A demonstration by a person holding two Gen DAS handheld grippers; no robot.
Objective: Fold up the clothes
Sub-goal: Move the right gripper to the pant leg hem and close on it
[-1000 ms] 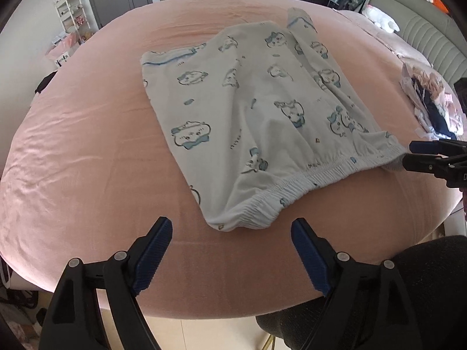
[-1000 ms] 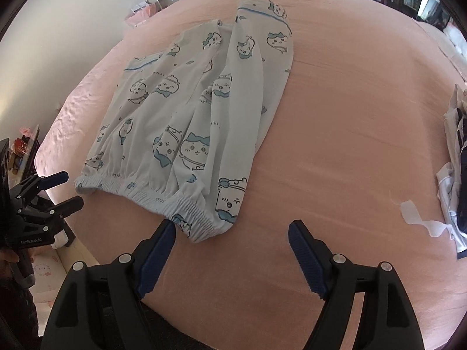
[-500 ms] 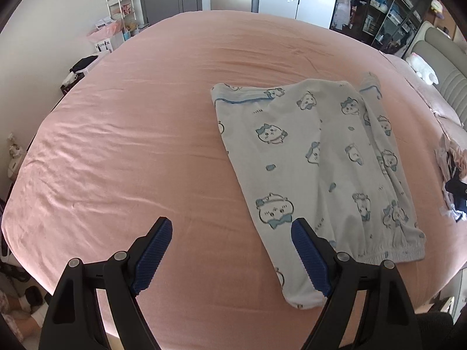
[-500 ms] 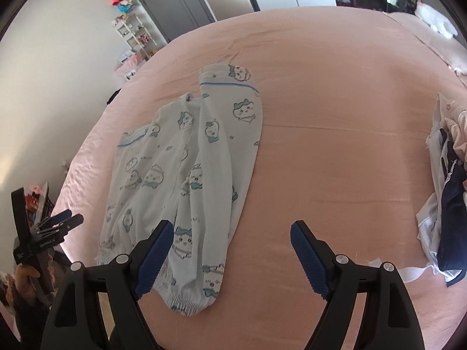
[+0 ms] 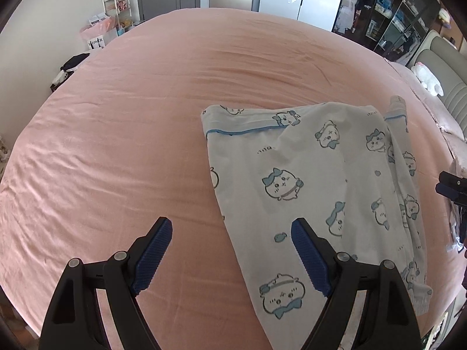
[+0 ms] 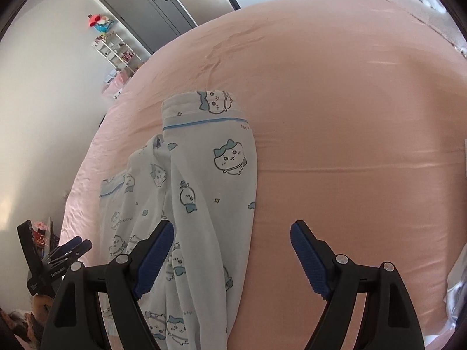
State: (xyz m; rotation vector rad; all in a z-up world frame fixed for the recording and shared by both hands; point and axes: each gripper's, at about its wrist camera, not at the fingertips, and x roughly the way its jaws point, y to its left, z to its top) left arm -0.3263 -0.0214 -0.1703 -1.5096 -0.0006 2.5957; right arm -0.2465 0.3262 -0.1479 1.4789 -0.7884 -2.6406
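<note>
White pyjama trousers with blue cartoon prints (image 5: 321, 192) lie flat on the pink bed, legs pointing away, blue-piped cuffs at the far end. They also show in the right wrist view (image 6: 201, 204), the right leg partly bunched. My left gripper (image 5: 230, 250) is open and empty above the trousers' left edge. My right gripper (image 6: 232, 253) is open and empty above their right edge. Each gripper shows at the margin of the other's view.
The pink bed sheet (image 5: 146, 116) spreads wide to the left and far side. A pile of other clothes (image 6: 458, 291) lies at the right edge. Shelves (image 5: 113, 3) and grey cabinets stand beyond the bed. A padded headboard (image 5: 446, 67) is at the right.
Both grippers have risen and moved forward from the waistband over the trousers toward the leg cuffs. Both stayed open. The trousers have not moved.
</note>
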